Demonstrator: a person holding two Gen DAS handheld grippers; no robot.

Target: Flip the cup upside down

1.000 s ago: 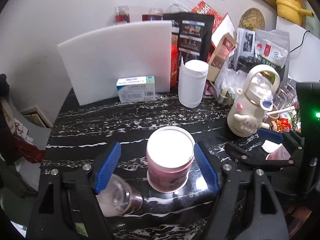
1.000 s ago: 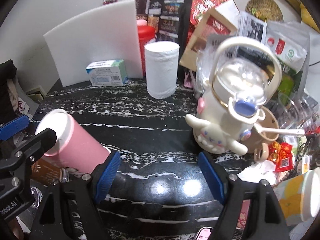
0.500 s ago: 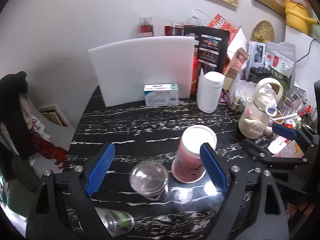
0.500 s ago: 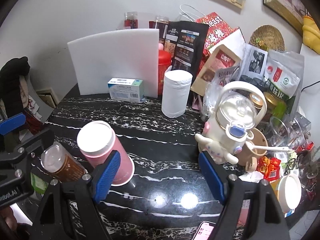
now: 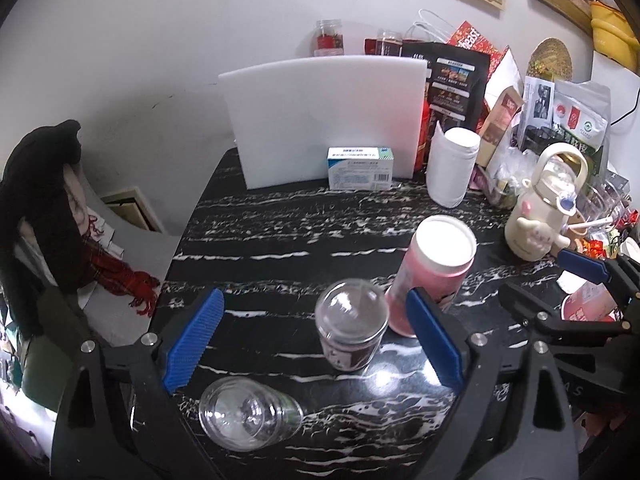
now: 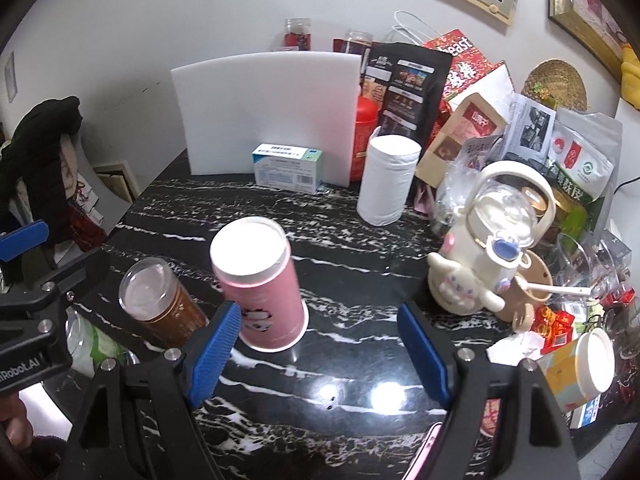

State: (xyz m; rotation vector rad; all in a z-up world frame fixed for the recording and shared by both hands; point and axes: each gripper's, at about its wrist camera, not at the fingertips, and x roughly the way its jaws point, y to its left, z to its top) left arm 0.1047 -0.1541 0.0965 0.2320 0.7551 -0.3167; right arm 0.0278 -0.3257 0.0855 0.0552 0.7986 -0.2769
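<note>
The pink paper cup [image 5: 430,276] stands upside down on the black marble table [image 5: 280,236], white base up; it also shows in the right wrist view [image 6: 262,288]. My left gripper [image 5: 316,340] is open and empty, hovering near the table's front, with the cup beside its right finger. My right gripper [image 6: 320,354] is open and empty, with the cup just beyond its left finger. Neither gripper touches the cup.
A brown lidded jar [image 5: 352,326] stands left of the cup, also in the right wrist view [image 6: 160,300]. A clear bottle [image 5: 248,414] lies near the front edge. A white board [image 5: 324,116], medicine box [image 5: 360,168], white roll [image 6: 386,180], cream kettle bottle [image 6: 492,240] and packets crowd the back and right.
Both grippers have pulled back and risen from the cup, which now stands free, upside down. The jar and lying bottle have come into the left wrist view.
</note>
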